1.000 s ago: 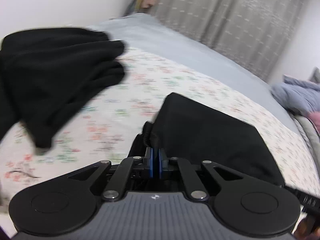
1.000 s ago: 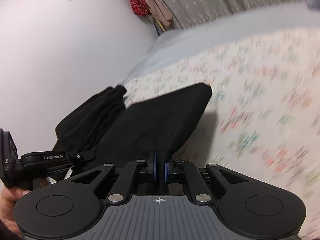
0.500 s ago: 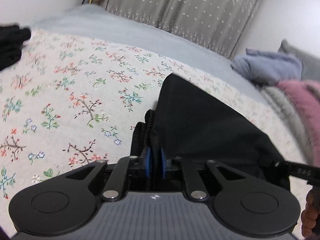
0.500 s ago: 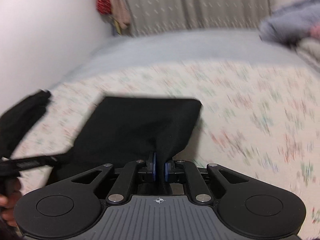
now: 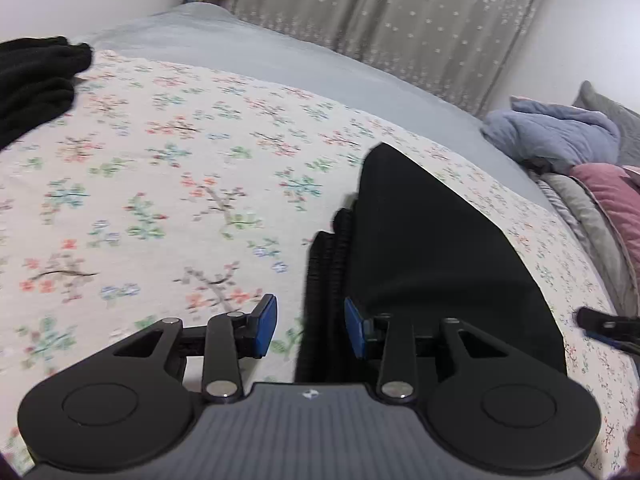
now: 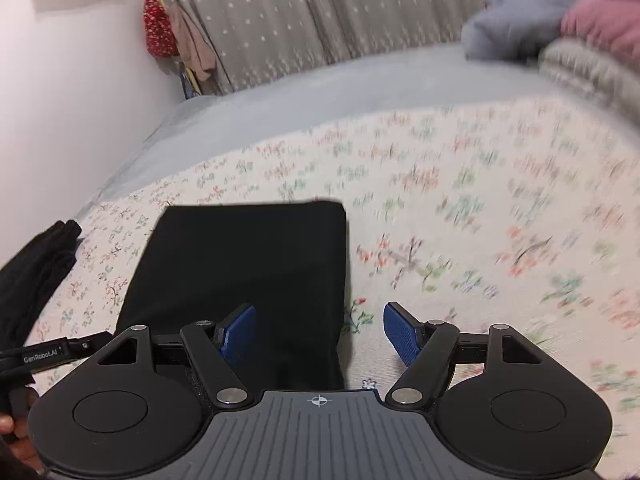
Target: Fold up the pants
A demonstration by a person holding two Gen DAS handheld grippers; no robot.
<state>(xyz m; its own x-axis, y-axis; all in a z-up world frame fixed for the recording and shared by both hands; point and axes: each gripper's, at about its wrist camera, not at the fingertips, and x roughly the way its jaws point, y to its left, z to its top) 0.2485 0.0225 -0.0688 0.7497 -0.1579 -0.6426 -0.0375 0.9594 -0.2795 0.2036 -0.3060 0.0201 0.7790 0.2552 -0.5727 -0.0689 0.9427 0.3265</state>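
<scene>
1. Left wrist view: the folded black pants (image 5: 432, 248) lie on the flowery bed (image 5: 168, 184), at 3 o'clock.
2. Both claws, left claw (image 5: 310, 330) and right claw (image 6: 318, 334), have just been opening; cloth sits between them, not pinched.
3. The pants look soft, light and floppy.
4. Grab a thick folded edge.

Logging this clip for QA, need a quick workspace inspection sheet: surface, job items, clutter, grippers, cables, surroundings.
Surface: bed with floral sheet, grey-blue cover beyond.
Job's things: folded black pants lying flat on the sheet.
Clutter: black garment pile at left; blue, pink and grey bedding heap at right.
Grippers: left gripper and right gripper both open, jaws just opened, pads clear of the pants' near edge between them.
Cables: nothing seen.
Surroundings: grey curtain, white wall, hanging red bag.
</scene>
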